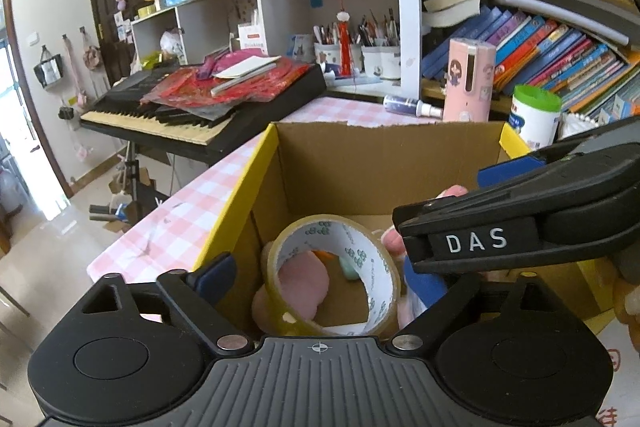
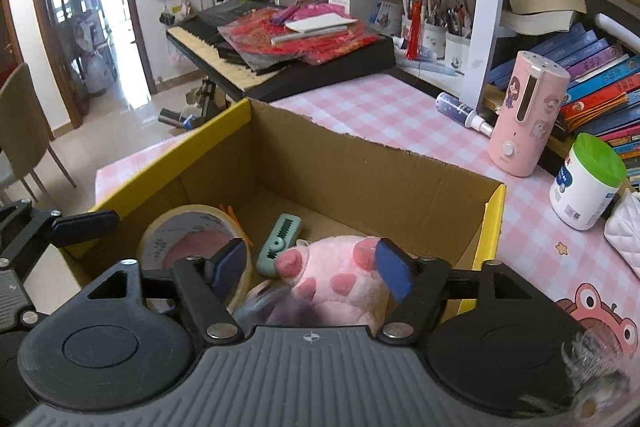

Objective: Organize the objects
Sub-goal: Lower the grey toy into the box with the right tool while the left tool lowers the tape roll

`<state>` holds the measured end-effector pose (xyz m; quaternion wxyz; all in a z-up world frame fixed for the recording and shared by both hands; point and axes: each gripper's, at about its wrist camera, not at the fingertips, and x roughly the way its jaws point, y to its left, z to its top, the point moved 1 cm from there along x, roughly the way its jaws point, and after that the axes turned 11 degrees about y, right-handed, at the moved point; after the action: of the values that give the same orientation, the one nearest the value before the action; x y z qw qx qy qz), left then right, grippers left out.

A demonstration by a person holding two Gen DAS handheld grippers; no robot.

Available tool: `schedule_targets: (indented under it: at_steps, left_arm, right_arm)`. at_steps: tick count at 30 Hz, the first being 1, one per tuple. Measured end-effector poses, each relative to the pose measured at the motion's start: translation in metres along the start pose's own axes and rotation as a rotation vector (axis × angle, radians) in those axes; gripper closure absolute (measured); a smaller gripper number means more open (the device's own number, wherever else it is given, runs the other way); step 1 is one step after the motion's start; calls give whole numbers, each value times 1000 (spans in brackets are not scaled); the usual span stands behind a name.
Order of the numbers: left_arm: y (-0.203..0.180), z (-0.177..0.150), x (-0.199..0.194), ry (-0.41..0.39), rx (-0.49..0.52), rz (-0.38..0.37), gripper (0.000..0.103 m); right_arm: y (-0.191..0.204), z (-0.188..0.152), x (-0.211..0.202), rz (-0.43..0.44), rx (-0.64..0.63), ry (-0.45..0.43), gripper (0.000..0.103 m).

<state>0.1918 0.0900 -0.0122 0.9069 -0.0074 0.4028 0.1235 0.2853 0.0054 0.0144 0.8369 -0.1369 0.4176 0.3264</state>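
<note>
An open cardboard box [image 1: 384,147] [image 2: 360,163] with yellow outer sides stands on the pink checked tablecloth. Inside it a roll of clear tape [image 1: 380,259] [image 2: 180,223] leans on edge, between the blue pads of my left gripper [image 1: 320,275]; the pads stand off it, jaws open. A pink plush paw [image 2: 332,275] [image 1: 300,279] lies in the box between the pads of my right gripper [image 2: 310,267], which is open, the left pad clear of the plush. A teal clip-like tool [image 2: 280,243] lies beside the plush. The right gripper's black body [image 1: 480,239] crosses the left wrist view.
On the table behind the box stand a pink cylinder appliance [image 2: 524,115], a green-lidded canister [image 2: 588,179] and a lying spray bottle [image 2: 460,113]. A white quilted bag [image 2: 624,231] sits at the right. A keyboard [image 2: 280,63] piled with red packets and bookshelves [image 1: 540,59] stand beyond.
</note>
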Motion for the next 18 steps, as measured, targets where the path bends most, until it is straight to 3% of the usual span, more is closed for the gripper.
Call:
schedule_targets:
  at_steps: [6, 18]
  left_arm:
    - [8, -5, -16, -42, -28, -8, 7]
    - [32, -20, -42, -83, -86, -1, 7]
  right_arm:
    - [7, -7, -22, -28, 59, -52, 20]
    - [21, -27, -55, -159, 155, -156, 18]
